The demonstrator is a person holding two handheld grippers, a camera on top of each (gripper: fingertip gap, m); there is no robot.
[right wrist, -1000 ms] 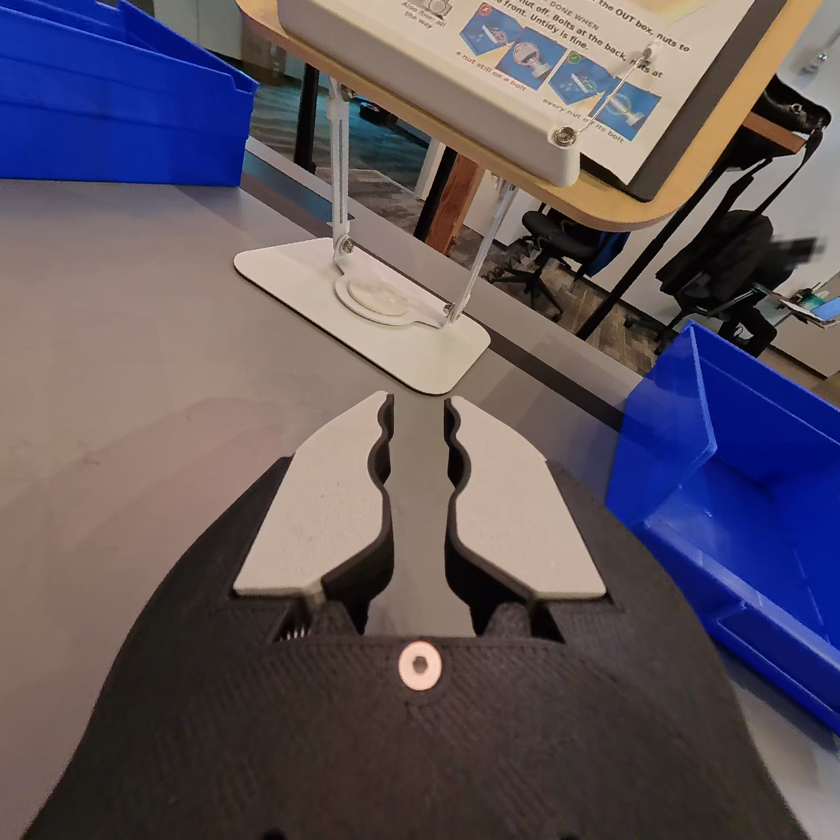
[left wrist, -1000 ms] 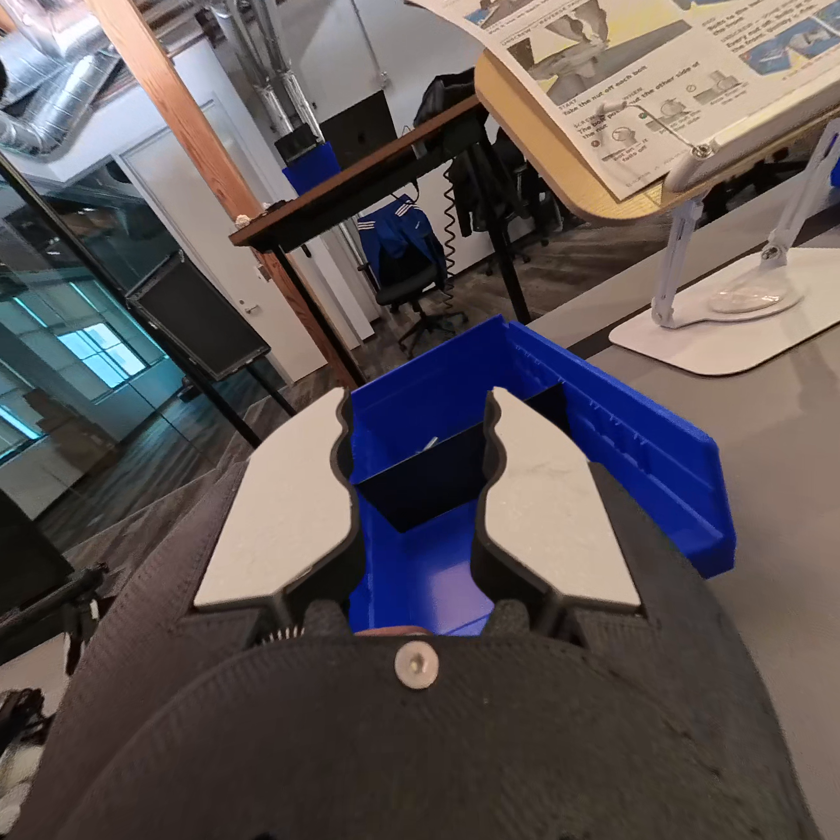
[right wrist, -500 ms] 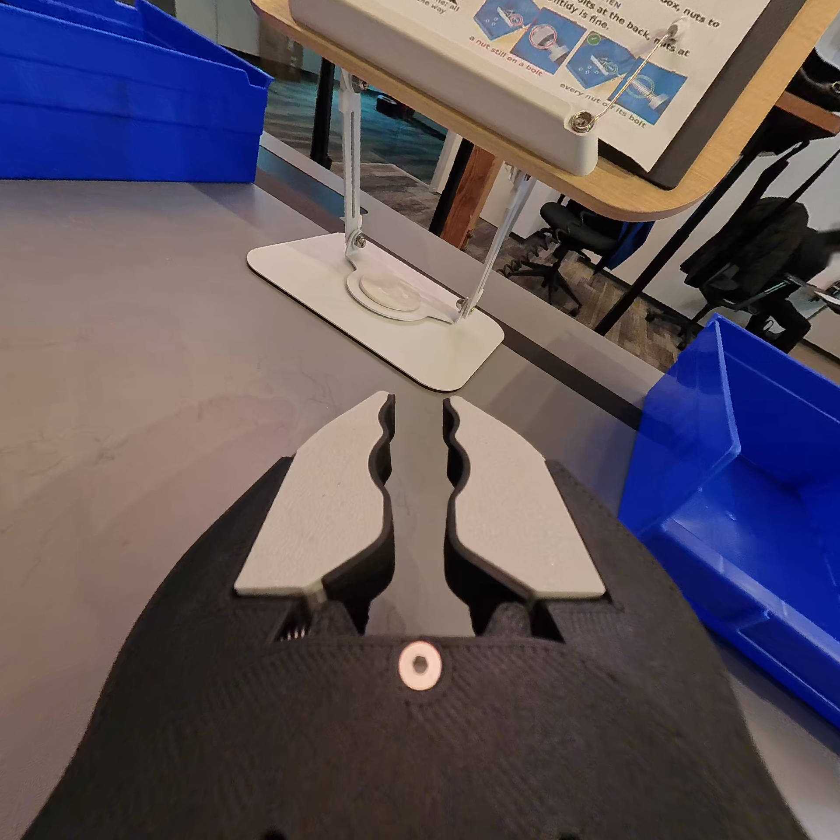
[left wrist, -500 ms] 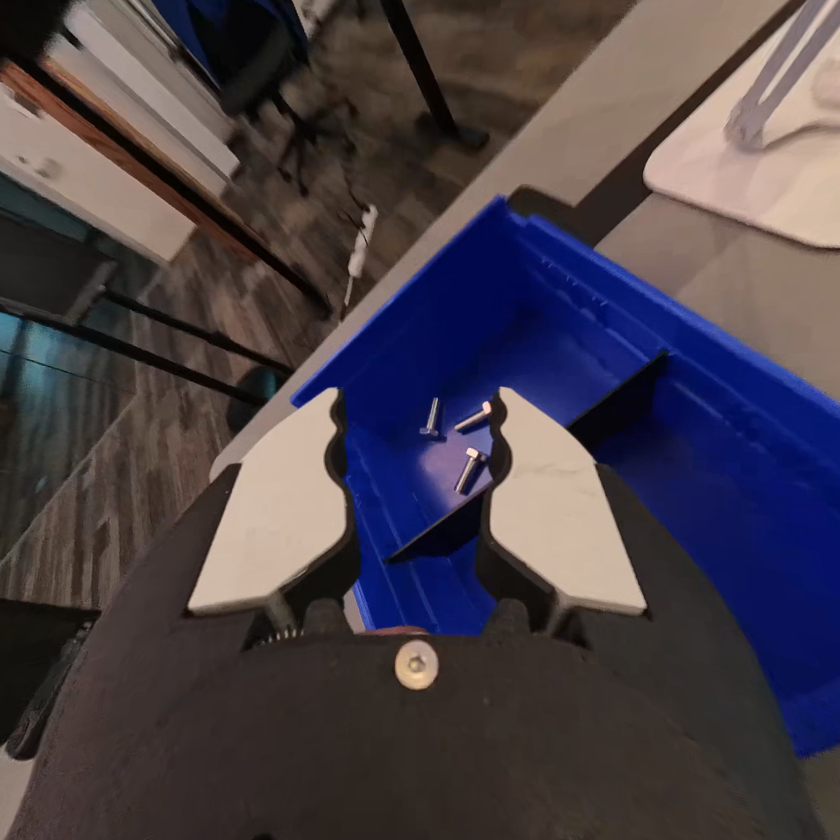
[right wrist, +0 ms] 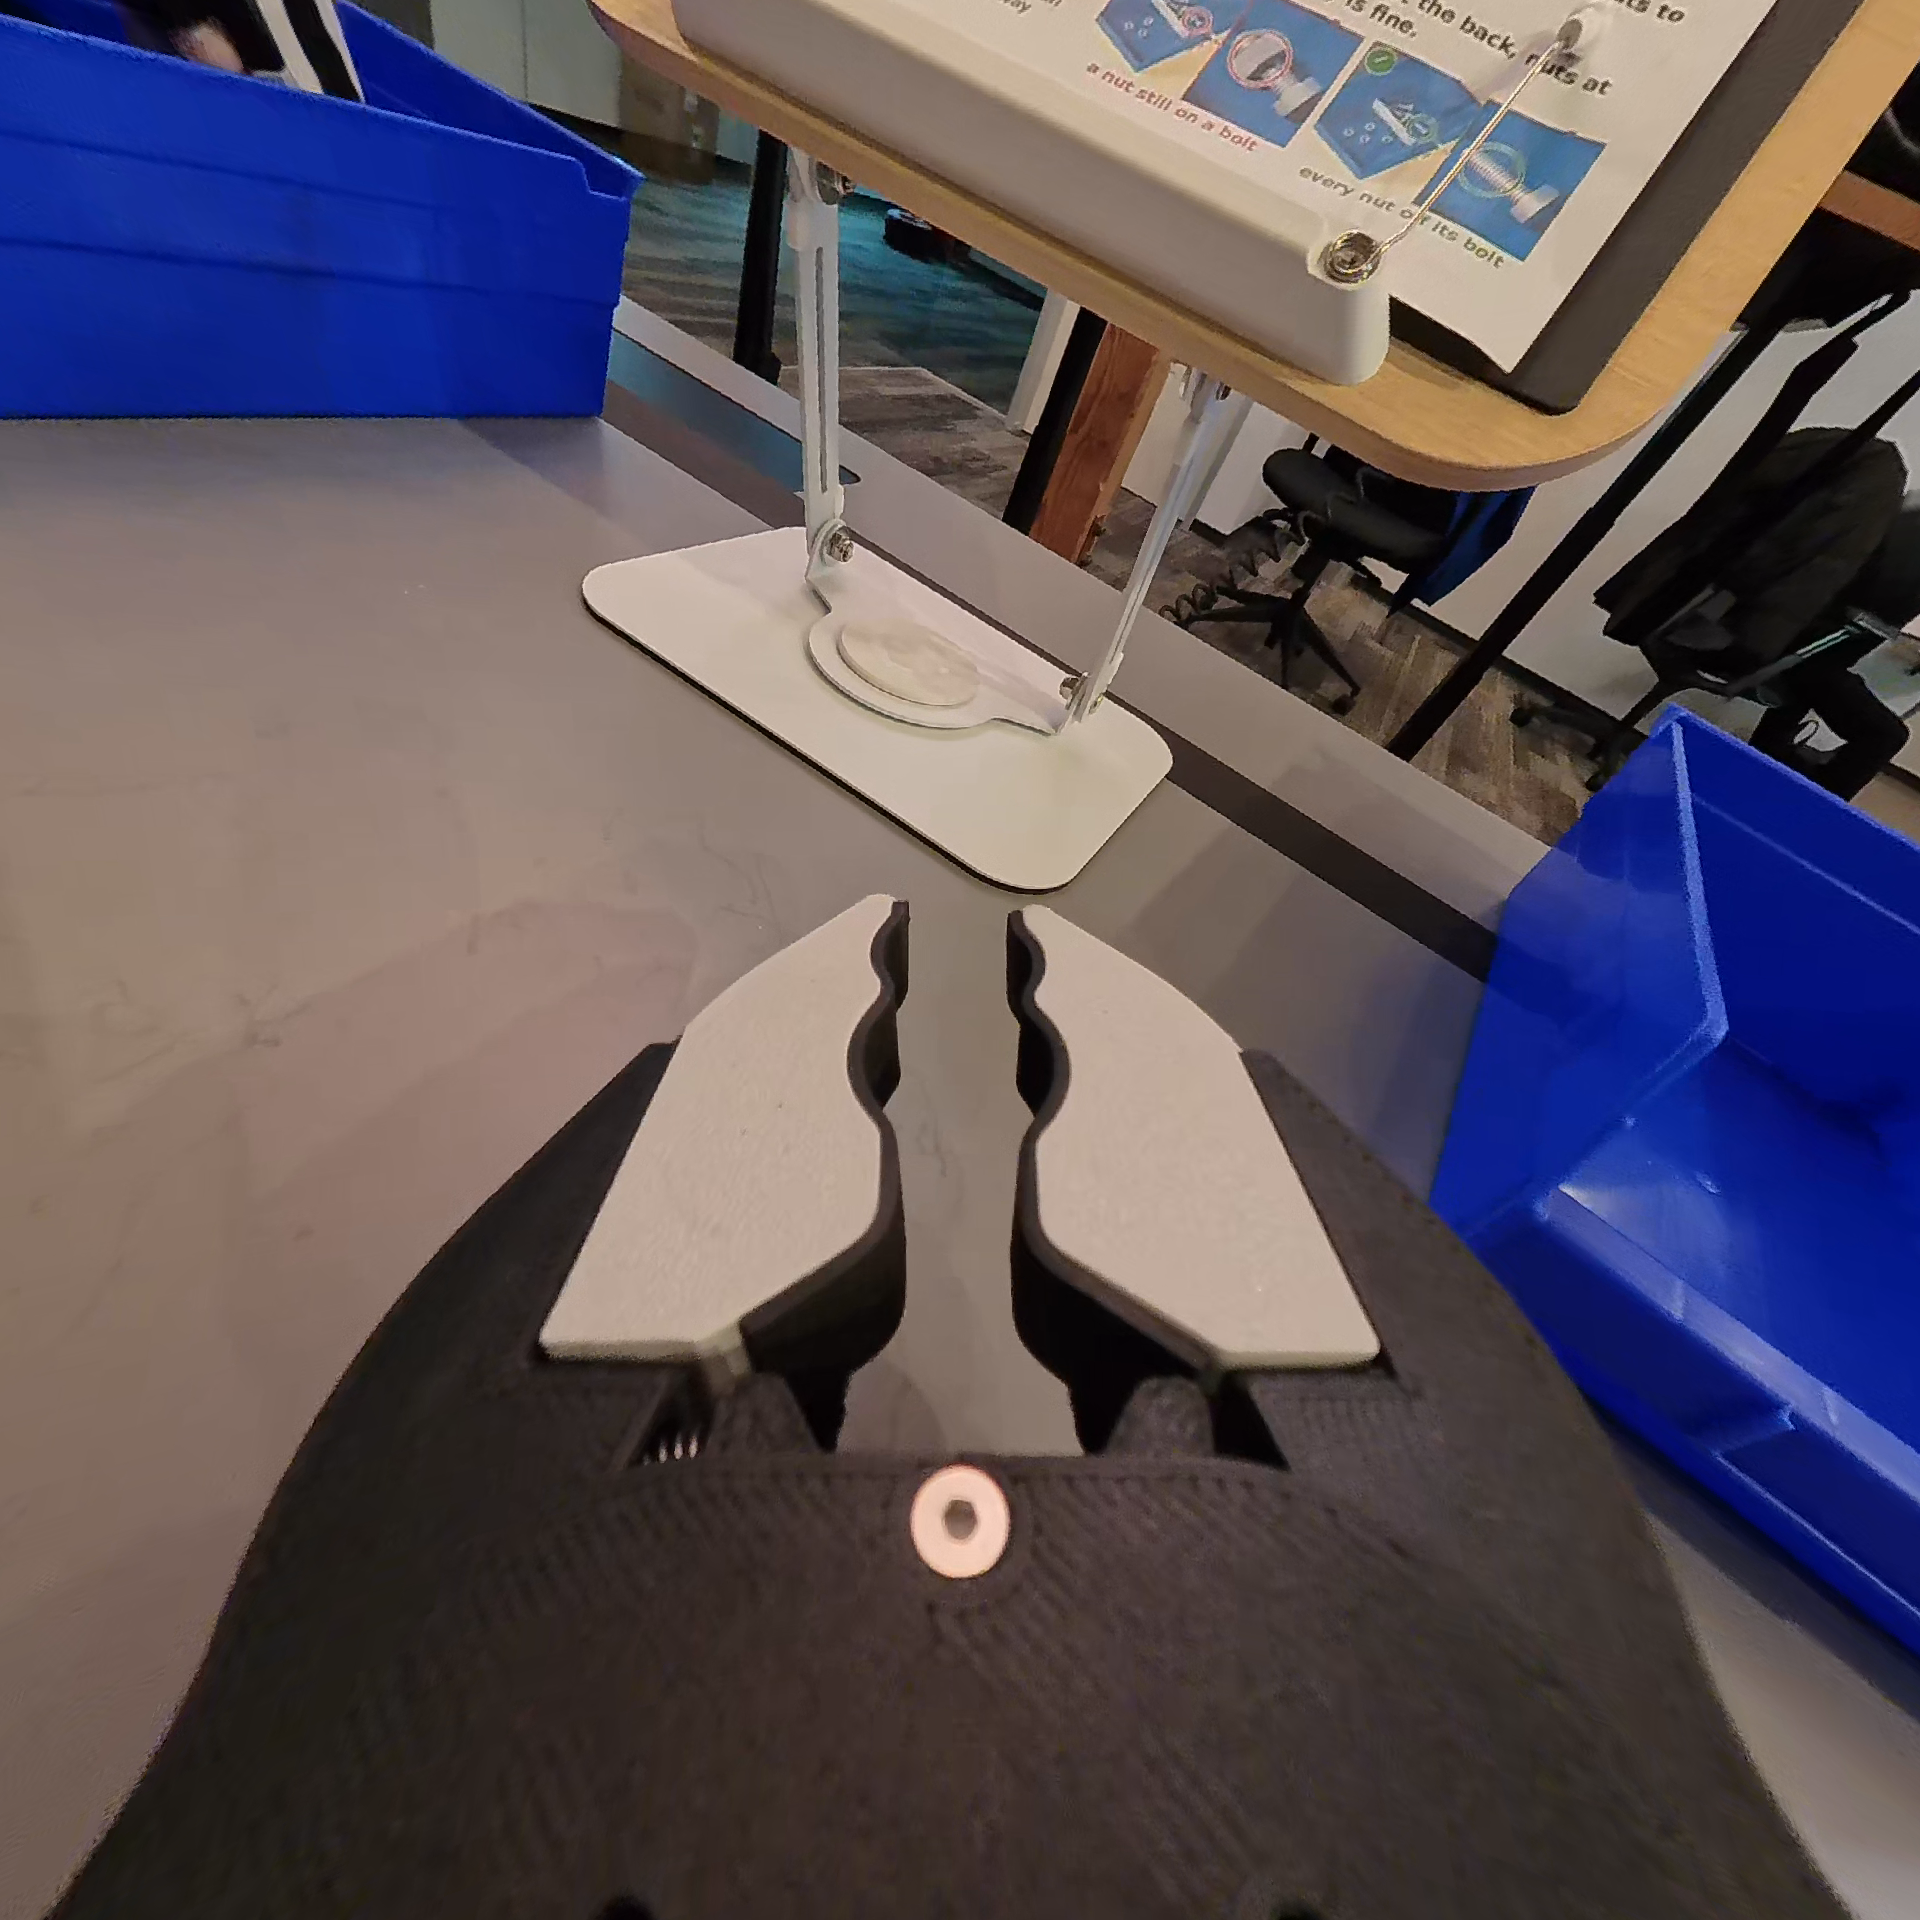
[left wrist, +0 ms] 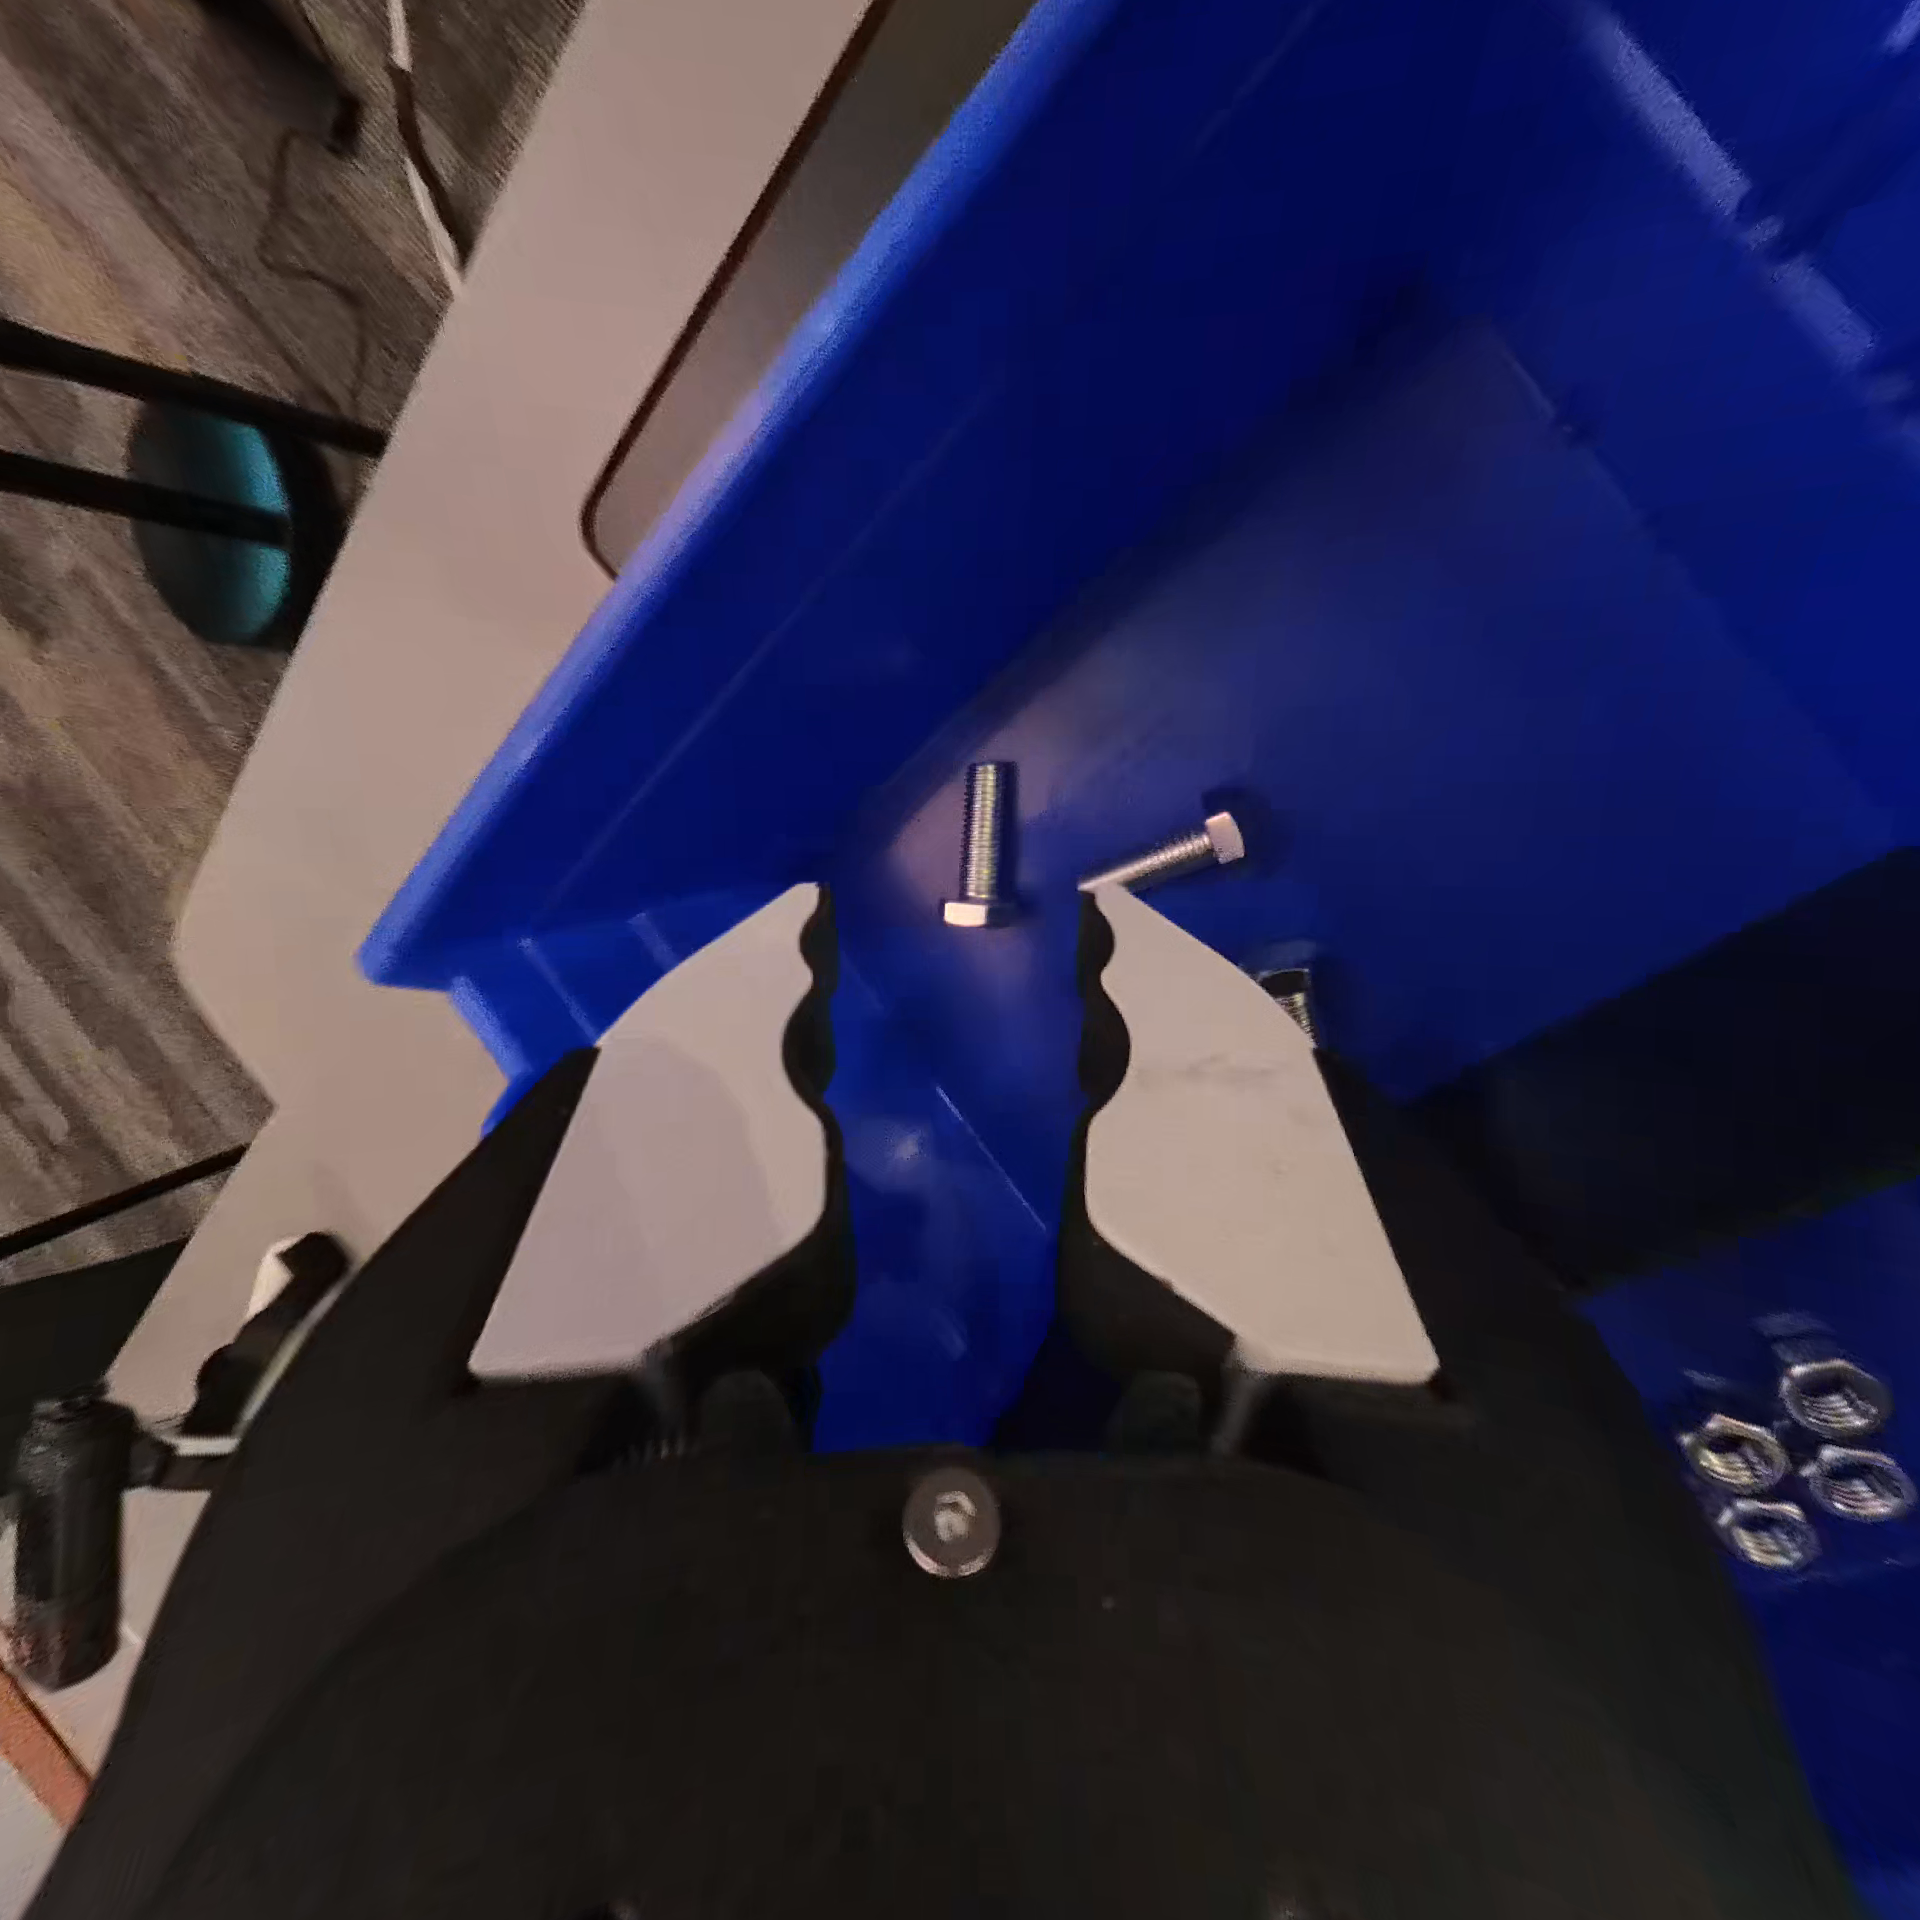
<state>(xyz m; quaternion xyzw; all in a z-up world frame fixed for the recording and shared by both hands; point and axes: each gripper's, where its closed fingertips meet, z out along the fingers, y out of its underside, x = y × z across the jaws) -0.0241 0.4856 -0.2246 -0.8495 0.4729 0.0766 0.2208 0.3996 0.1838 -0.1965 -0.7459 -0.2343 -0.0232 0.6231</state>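
Note:
My left gripper [left wrist: 951, 899] is open and empty, pointing down into a blue bin [left wrist: 1039, 436]. A silver bolt [left wrist: 982, 847] lies on the bin floor just beyond the fingertips. A second bolt [left wrist: 1169, 854] lies at the right fingertip, and a third [left wrist: 1288, 1000] is partly hidden behind the right finger. A black divider [left wrist: 1683, 1060] crosses the bin; several silver nuts [left wrist: 1792, 1455] lie on its near side. My right gripper [right wrist: 956, 914] is open with a narrow gap, empty, above the grey table [right wrist: 312, 831].
A white stand base [right wrist: 935, 748] holds a tilted board with an instruction sheet [right wrist: 1351, 104] ahead of my right gripper. A blue bin [right wrist: 1714, 1143] sits to its right and stacked blue bins [right wrist: 291, 260] at the far left. The table's edge and floor [left wrist: 156, 520] lie left of the left gripper. The left gripper's tips are roughly 50 cm from the right gripper's. The silver bolt [left wrist: 982, 847] is closer to my left gripper, around 5 cm from its tips; the right tips are 55 cm off.
My left gripper has tipped downward and moved closer into the bin, so the bolts and nuts now show. My right gripper has drifted slightly, with its opening unchanged.

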